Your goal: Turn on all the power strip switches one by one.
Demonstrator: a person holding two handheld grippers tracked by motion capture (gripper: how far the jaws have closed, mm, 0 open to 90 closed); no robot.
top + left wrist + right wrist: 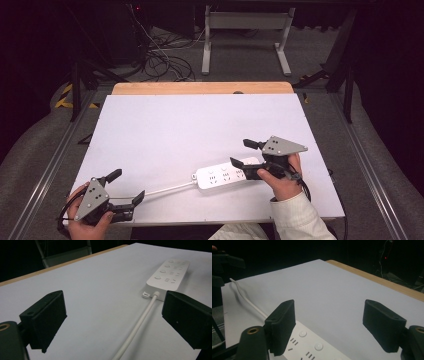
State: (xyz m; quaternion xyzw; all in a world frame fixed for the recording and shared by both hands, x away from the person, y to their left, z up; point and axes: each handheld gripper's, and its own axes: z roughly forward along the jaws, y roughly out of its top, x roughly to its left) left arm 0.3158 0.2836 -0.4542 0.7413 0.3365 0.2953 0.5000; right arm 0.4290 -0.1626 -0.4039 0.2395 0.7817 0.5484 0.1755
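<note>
Two grippers stood wide open over the white table (165, 130), neither holding anything. A white power strip (227, 173) lay flat near the table's front right, its cable (165, 190) running toward the front left edge. The right gripper (248, 157) hovered at the strip's right end, jaws spread above it; the left gripper (126, 186) sat beside the cable, with the cable lying between its jaws. This looked like the approach before a grasp: each would likely need lowering and closing squarely on its part.

Black two-jaw left gripper (126, 186), right gripper (247, 154), each topped by grey three-cornered plate; black cables trailing; cream sleeve (300, 216) on right arm.
</note>
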